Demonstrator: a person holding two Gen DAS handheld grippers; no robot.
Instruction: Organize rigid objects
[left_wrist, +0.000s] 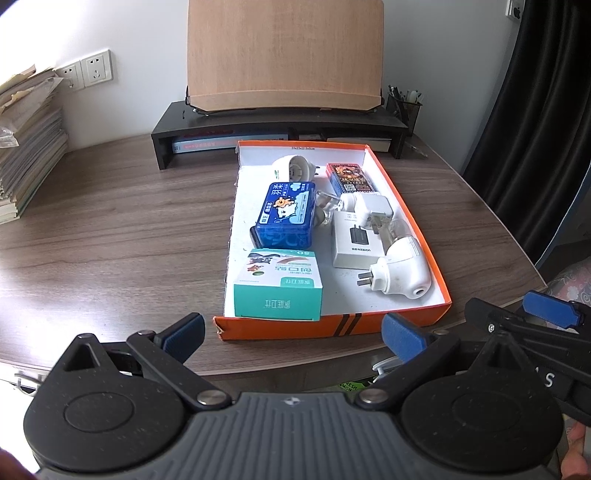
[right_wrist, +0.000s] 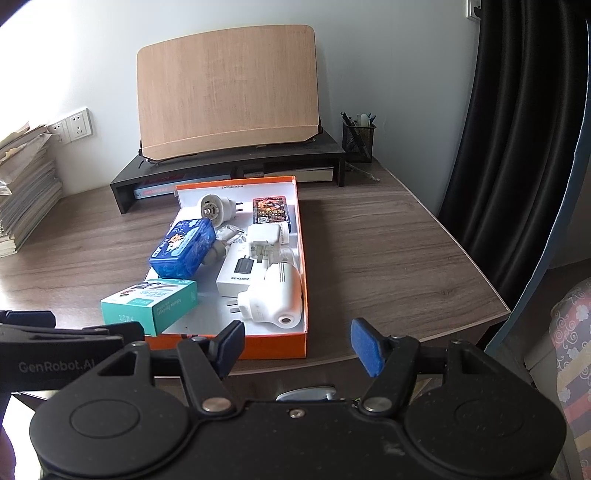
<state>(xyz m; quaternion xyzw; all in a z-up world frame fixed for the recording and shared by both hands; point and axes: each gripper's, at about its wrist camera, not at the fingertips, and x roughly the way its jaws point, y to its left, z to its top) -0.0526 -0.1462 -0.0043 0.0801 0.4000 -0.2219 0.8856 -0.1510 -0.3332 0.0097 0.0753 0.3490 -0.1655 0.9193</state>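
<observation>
Left gripper: jaws apart, empty, lower frame.
Right gripper: jaws apart, empty.
Orange box: centre, holds teal carton, white plugs.

"UGREEN" on the white charger box; "GenRobot.AI" on the left gripper.

An orange tray with a white floor lies on the wooden desk. Inside it, a teal box sits at the near left, a blue box just beyond it, a white charger box to the right, and a white plug device at the near right. The left gripper hangs before the tray's near wall, fingers spread and empty. The right gripper shows at the right edge.
</observation>
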